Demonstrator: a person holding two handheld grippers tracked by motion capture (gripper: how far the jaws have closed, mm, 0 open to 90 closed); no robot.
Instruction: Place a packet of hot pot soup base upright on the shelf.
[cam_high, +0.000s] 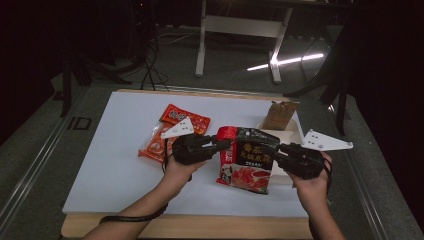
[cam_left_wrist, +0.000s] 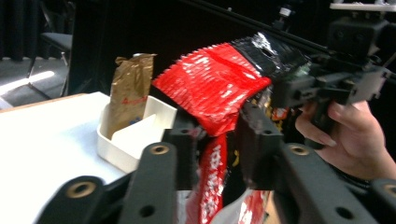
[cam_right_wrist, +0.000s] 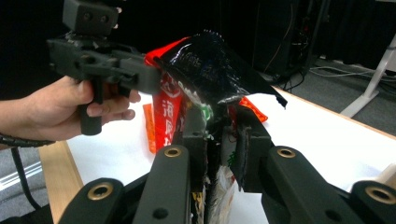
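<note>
The red-and-black hotpot seasoning bag (cam_high: 246, 159) is hanging above the white table (cam_high: 115, 165), just in front of the white tray (cam_high: 292, 131), pinched at opposite top corners so it stays taut. The left gripper (cam_high: 224, 146) is clamping its red corner and the right gripper (cam_high: 272, 150) its black corner, both jaws closing on film, likely for tearing it open.

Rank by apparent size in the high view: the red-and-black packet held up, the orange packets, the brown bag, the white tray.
1. Red-and-black packet, nearest the camera, so partly flattered.
2. Orange packets together.
3. White tray, partly hidden, so unsure against the next.
4. Brown bag.
</note>
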